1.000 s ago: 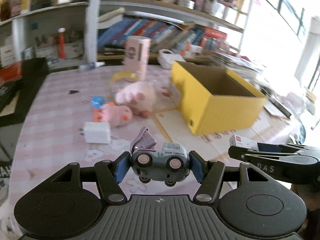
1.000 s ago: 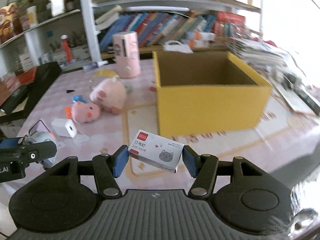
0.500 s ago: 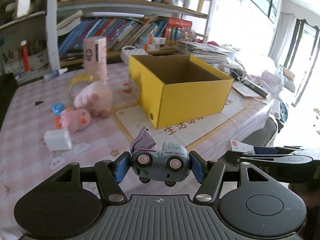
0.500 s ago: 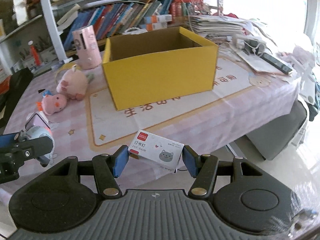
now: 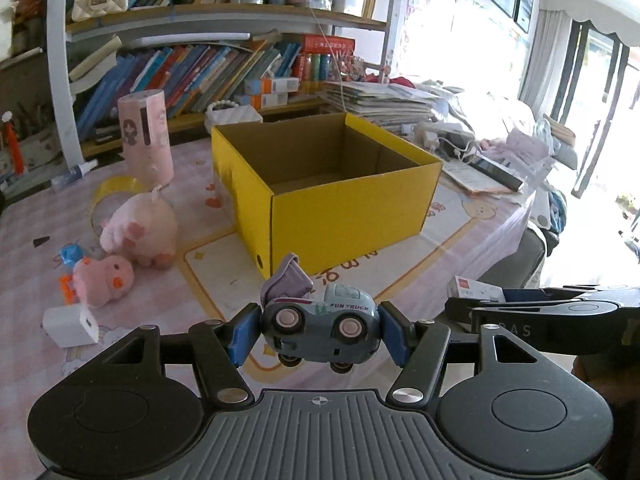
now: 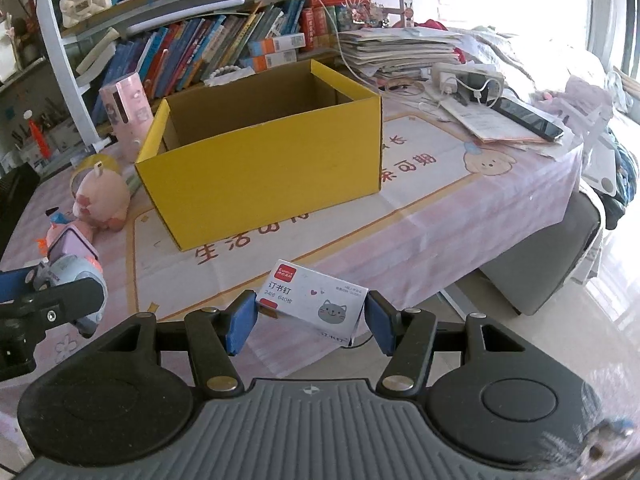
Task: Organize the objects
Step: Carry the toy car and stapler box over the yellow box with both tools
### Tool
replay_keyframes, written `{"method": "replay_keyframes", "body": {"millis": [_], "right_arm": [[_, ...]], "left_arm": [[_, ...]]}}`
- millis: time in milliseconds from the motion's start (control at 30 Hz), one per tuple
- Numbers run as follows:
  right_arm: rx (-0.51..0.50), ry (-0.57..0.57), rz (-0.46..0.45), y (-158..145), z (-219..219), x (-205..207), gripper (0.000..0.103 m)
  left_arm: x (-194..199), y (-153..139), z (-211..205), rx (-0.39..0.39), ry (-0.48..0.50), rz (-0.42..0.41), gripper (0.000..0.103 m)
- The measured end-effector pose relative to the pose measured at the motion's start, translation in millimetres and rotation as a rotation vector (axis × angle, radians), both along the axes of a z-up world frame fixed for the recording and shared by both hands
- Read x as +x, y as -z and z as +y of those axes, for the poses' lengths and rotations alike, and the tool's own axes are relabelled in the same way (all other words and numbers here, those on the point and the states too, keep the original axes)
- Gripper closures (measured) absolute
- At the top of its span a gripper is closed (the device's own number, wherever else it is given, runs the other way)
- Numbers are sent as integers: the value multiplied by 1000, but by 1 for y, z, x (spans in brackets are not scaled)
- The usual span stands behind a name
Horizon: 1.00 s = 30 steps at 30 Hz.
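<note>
My left gripper (image 5: 318,334) is shut on a grey-blue toy truck (image 5: 320,330) with pink wheels and a raised purple tipper, held above the table's near edge. My right gripper (image 6: 310,316) is shut on a small white staples box (image 6: 314,300) with a cat drawing. An open yellow cardboard box (image 5: 332,184) (image 6: 260,160) stands on the table beyond both, and its inside looks bare. The right gripper also shows at the right edge of the left wrist view, the staples box (image 5: 474,290) in it. The left gripper and truck (image 6: 68,276) appear at the left of the right wrist view.
Left of the box lie two pink plush pigs (image 5: 140,232) (image 5: 102,278), a white charger cube (image 5: 70,324), a yellow tape roll (image 5: 116,190) and a pink cylinder (image 5: 146,136). Papers and a phone (image 6: 528,118) crowd the right end. Bookshelves (image 5: 200,68) back the table.
Both grippers have swung to the right along the table with their objects still held. The yellow box now sits nearer the centre of both views, and the right end of the table has come into sight.
</note>
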State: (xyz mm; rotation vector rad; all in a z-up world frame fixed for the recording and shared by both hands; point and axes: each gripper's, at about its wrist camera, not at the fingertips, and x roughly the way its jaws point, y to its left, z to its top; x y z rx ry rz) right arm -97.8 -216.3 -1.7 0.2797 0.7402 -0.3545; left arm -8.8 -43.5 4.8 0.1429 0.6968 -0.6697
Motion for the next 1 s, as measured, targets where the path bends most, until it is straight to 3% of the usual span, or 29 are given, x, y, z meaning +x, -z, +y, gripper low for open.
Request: {"method": "replay_keyframes", "body": {"millis": [600,1000], "right_arm": [[-48,-32,-12,-8,-33,28,46],[-153,-116,-141,-42,-67,71,46]], "left_arm": [[24,-11,-34,-35,7,-74,40],[69,-29,-66,-65,-58,-140,40]]}}
